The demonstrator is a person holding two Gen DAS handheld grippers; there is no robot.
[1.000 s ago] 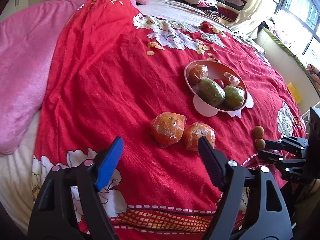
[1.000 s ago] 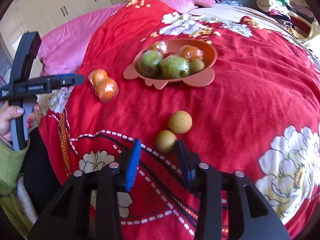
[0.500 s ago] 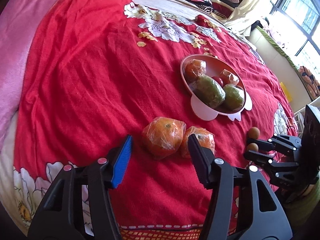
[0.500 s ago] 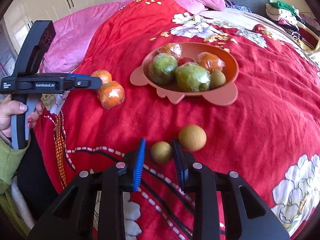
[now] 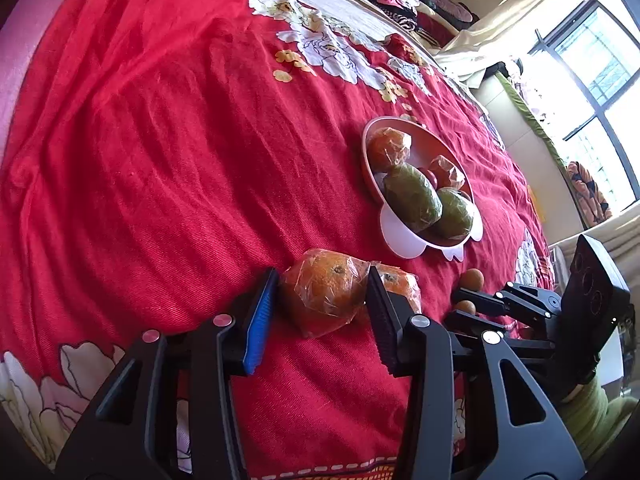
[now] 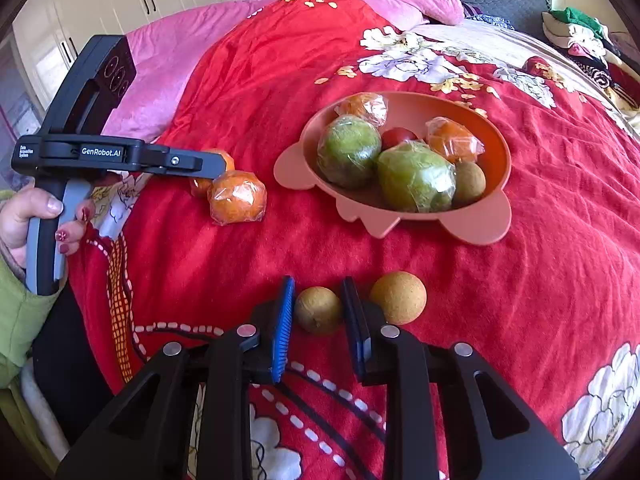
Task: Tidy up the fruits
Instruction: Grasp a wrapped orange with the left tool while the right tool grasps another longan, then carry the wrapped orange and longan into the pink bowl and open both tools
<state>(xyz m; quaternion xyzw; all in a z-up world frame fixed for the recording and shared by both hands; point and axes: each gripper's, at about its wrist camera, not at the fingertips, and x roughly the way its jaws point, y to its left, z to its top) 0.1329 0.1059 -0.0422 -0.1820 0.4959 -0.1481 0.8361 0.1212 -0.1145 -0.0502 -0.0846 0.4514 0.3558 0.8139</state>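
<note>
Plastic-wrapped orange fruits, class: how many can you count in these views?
4. Two lie in the pink bowl: and. Two rest together on the red bedspread, and. Others may hide under the green fruits.

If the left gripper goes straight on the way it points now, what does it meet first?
The left gripper already has the wrapped orange between its closing jaws; going on, it would probably push that orange into the red bedspread beneath.

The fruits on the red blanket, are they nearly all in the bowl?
Partly. The pink plastic bowl already holds six fruits. The left gripper has just been closing around a plastic-wrapped orange; the right gripper pinches a small brown fruit. A second wrapped orange and a tan round fruit remain.
</note>
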